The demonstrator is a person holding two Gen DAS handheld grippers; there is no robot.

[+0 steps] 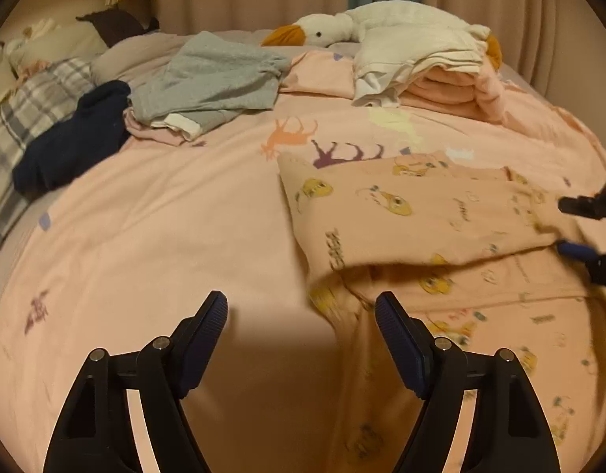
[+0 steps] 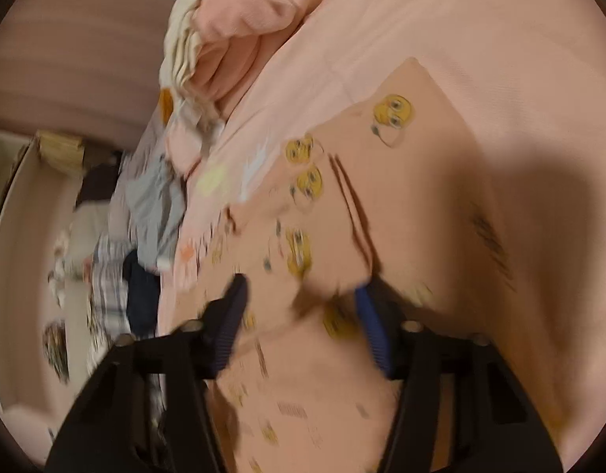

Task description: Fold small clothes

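Beside the goose plush, your left tool gapes empty over the bedspread; your right tool straddles the pink cartoon-print garment, jaws apart.

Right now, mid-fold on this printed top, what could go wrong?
1. The right gripper looks open around the folded edge of the printed top; the flap could flop back unevenly.
2. The left gripper is open and holds nothing, so the near edge is loose and may bunch.
3. The right view is blurred by motion; a fast sweep could drag the bedsheet into wrinkles.
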